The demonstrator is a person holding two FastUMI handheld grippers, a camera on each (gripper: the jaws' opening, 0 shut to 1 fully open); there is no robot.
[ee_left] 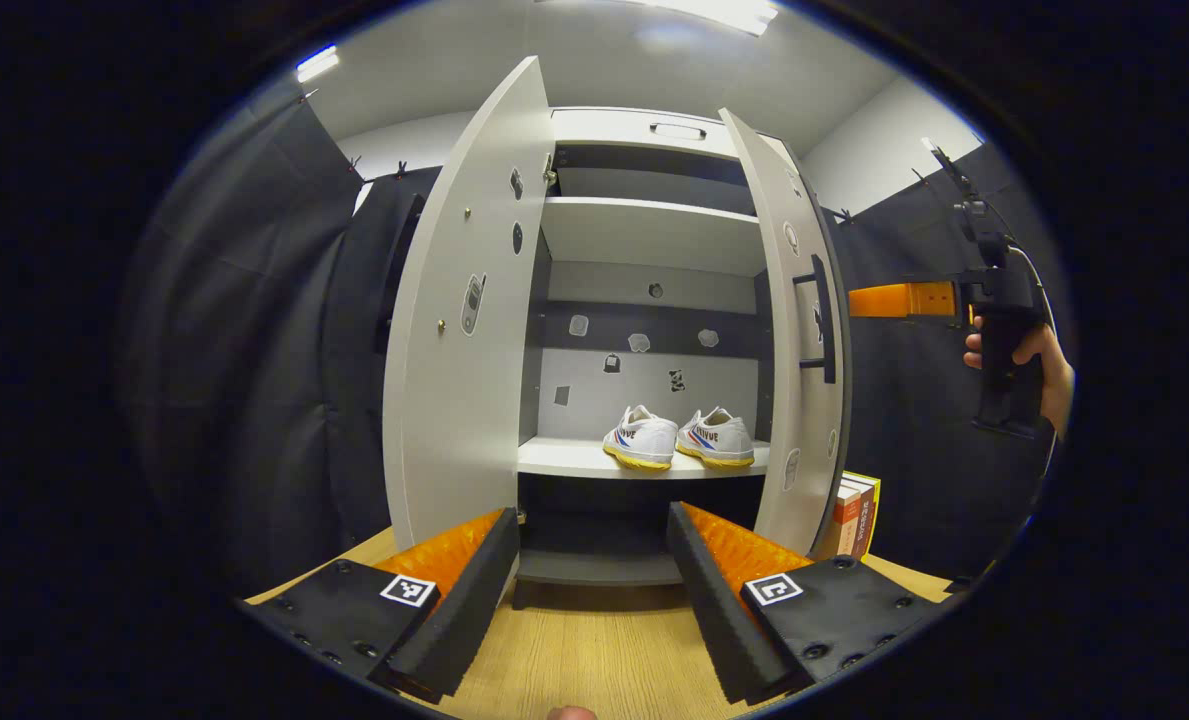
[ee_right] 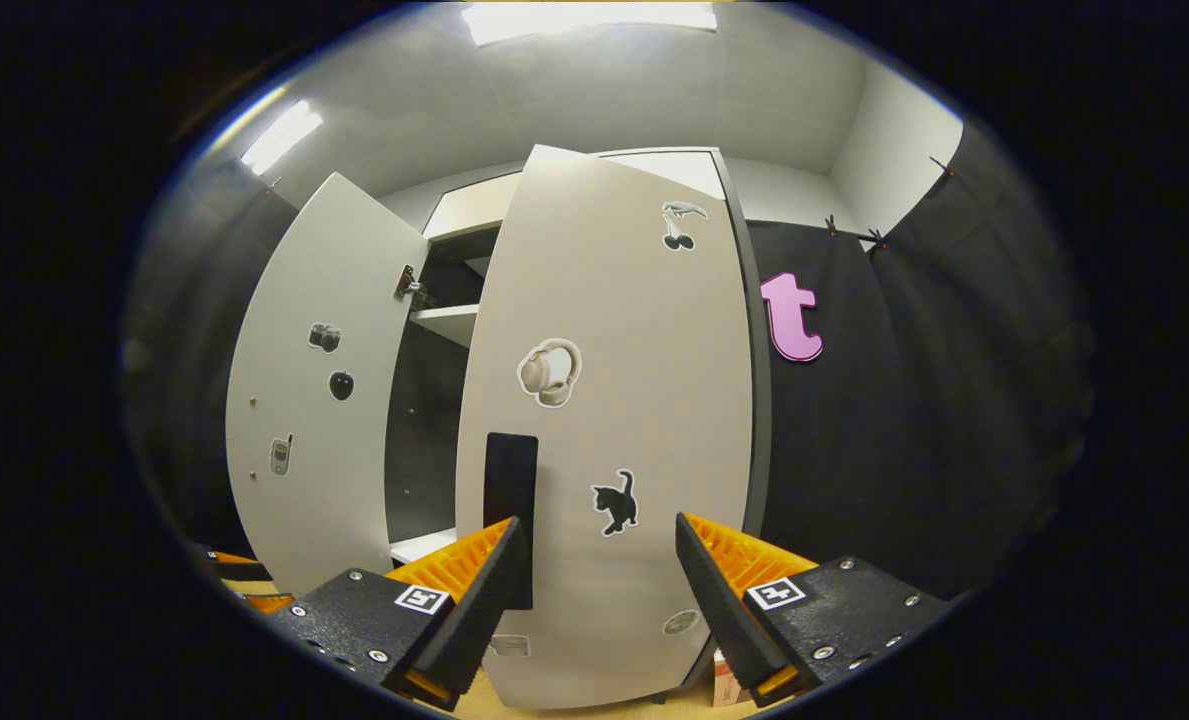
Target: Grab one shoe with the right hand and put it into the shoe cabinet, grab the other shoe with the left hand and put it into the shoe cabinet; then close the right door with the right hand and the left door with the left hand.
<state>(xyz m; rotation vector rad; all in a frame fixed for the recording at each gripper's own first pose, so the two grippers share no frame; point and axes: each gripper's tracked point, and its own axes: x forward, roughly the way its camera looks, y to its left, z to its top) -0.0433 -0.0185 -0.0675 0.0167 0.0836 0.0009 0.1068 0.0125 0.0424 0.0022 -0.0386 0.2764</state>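
While both doors hang open, I log:
Shoes (ee_left: 679,438): side by side on cabinet (ee_left: 644,240) shelf.
Left gripper (ee_left: 594,570): released, empty.
Right gripper (ee_right: 599,590): released (facing right door (ee_right: 624,420)).

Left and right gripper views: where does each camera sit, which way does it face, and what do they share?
Left gripper view: rides the left gripper, facing straight into the open cabinet; two shoes on a shelf; its own open fingers below; a hand holding the right gripper at right.
Right gripper view: rides the right gripper, close to the right door outer face; own fingers open.
Shared: right door, left door, both open.
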